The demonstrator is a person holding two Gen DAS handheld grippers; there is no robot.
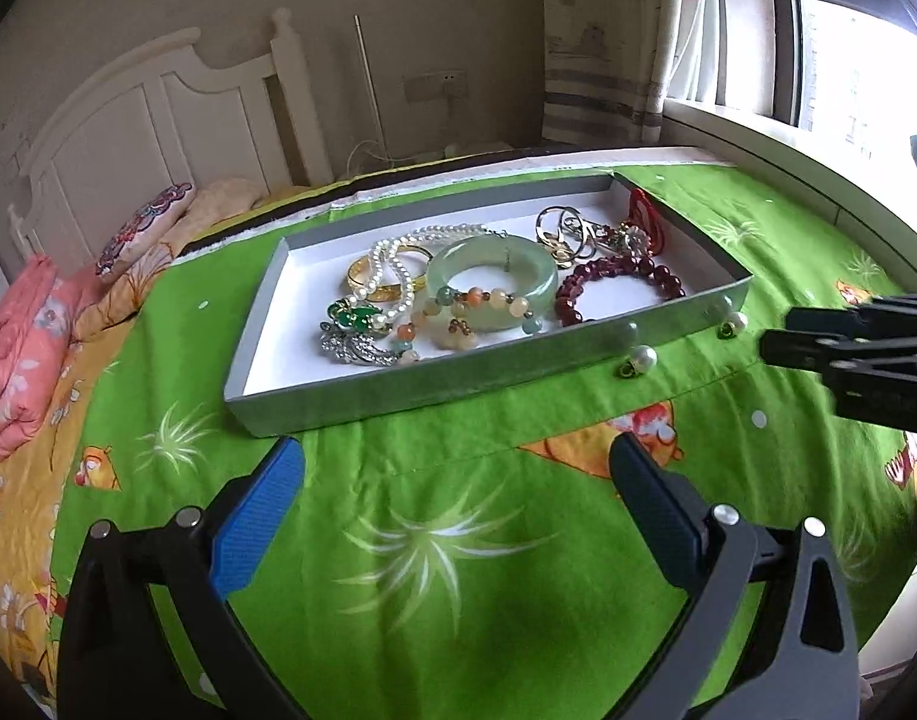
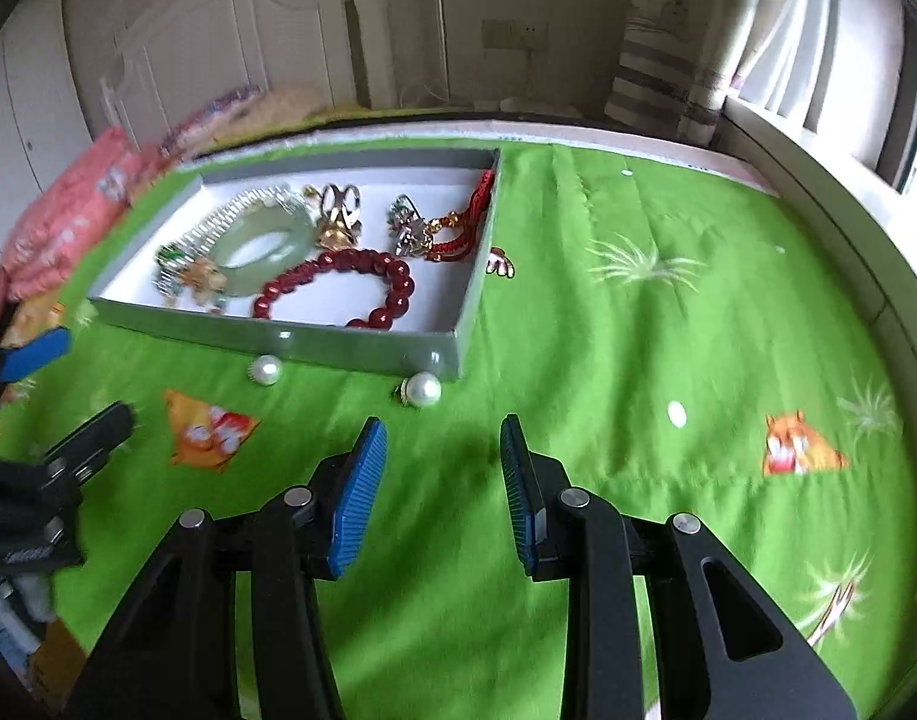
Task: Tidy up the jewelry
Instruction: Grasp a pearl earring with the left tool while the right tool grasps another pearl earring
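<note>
Most jewelry already lay in the tray [image 1: 350, 402]; two pearl earrings [image 2: 421, 390] remained on the bed below it, my right gripper [image 2: 443, 495] and left gripper [image 1: 458, 516] both gaping, empty.

In the right wrist view the pale green jade bangle [image 2: 259, 243] and the white pearl strand [image 2: 230, 217] beside it were smeared by motion blur. The left gripper [image 2: 62, 384] was cut off at the left edge; its jaw spacing could not be judged there.

Jewelry-filled tray [image 1: 314, 402] on green cloth [image 1: 458, 540]
</note>
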